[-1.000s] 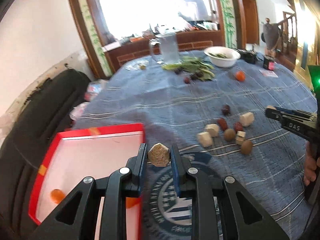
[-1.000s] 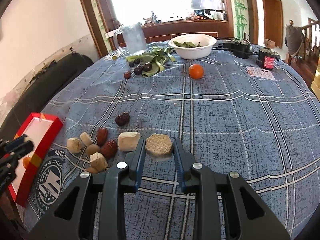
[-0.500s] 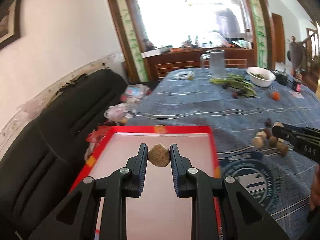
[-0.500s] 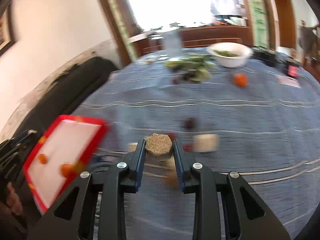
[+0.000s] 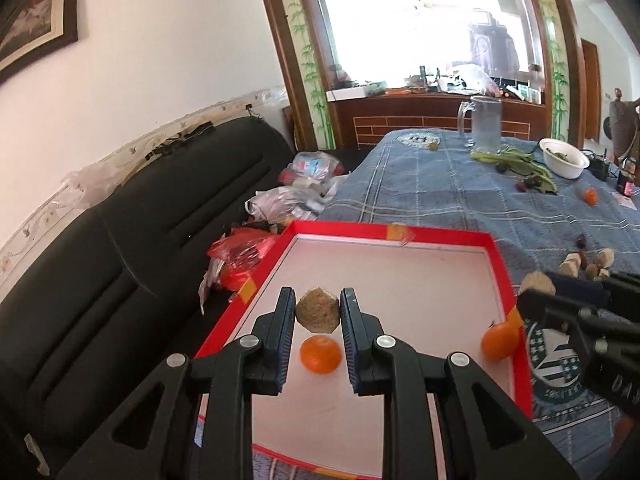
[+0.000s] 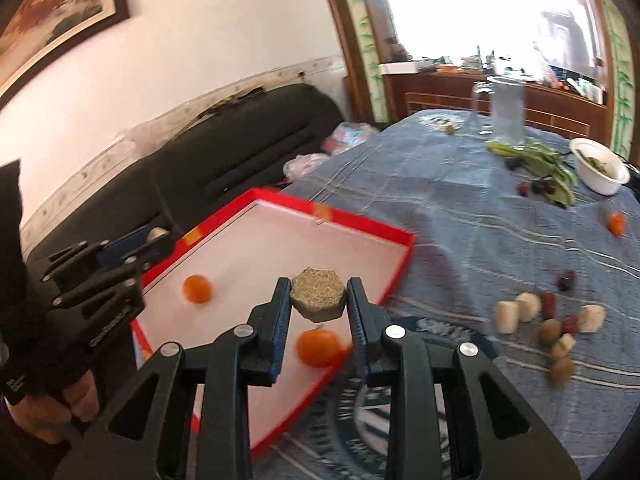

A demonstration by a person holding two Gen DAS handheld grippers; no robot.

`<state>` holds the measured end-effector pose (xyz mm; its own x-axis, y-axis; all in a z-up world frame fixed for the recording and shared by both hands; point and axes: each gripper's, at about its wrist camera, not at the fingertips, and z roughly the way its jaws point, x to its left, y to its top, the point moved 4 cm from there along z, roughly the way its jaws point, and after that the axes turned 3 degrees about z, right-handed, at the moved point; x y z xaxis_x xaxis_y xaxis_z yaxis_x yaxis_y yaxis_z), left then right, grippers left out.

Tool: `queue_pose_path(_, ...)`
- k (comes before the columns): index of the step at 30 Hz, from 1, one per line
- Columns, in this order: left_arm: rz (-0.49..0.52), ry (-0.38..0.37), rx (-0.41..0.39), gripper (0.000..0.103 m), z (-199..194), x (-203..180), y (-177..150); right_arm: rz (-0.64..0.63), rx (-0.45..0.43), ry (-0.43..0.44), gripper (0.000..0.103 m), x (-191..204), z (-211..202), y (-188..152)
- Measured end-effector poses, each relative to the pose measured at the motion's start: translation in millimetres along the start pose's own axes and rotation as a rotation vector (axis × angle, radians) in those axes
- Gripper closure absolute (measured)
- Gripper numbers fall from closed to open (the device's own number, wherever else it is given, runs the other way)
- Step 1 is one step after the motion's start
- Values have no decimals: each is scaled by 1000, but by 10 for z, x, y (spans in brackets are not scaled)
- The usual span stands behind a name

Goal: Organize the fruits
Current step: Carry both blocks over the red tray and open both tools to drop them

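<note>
My left gripper [image 5: 318, 312] is shut on a tan hexagonal cake [image 5: 318, 311] and holds it above the red-rimmed white tray [image 5: 384, 236]. Two oranges [image 5: 320, 354] [image 5: 500, 340] lie in the tray. My right gripper [image 6: 318, 296] is shut on a second tan hexagonal cake [image 6: 318, 294] above the tray's right side [image 6: 400, 268], over one orange [image 6: 318, 347]; the other orange [image 6: 197, 289] lies further left. The right gripper shows at the right of the left wrist view [image 5: 536, 300]; the left gripper shows at the left of the right wrist view [image 6: 152, 240].
A cluster of pale cakes, red dates and brown fruits [image 6: 548, 320] lies on the blue tablecloth [image 6: 480, 208] right of the tray. Farther back are an orange [image 6: 616, 224], dark fruits with green leaves [image 6: 536, 164], a white bowl [image 6: 600, 166] and a glass jug [image 6: 507, 112]. A black sofa [image 5: 120, 240] is left.
Both grippers have swung left from the fruit cluster to over the red tray, each still carrying its cake. The left gripper now hangs above an orange in the tray.
</note>
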<state>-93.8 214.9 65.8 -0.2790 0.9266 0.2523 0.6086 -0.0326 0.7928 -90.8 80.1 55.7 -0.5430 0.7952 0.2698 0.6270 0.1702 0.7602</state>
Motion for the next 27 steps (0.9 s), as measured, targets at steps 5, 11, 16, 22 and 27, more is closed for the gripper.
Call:
queue_pose_path(5,-5,12,15,81,43,76,-79,-32,46,26,73,231,116,-154)
queue_pose_path(11,-13,22,33,81,114,140,-132,-54,89,44,73,399,238,-289)
queue_pose_path(16,-16,26,70,81,217,158,-226,-73,126,54,73,499,343,-392)
queue_pose_path(22,-19,50,133,76,335,207,-368,-93,191,64,73,553,456,-564)
queue_pose_path(27,-27,81,143,34,321,244,-398,-119,220,63,72,555,504,-641)
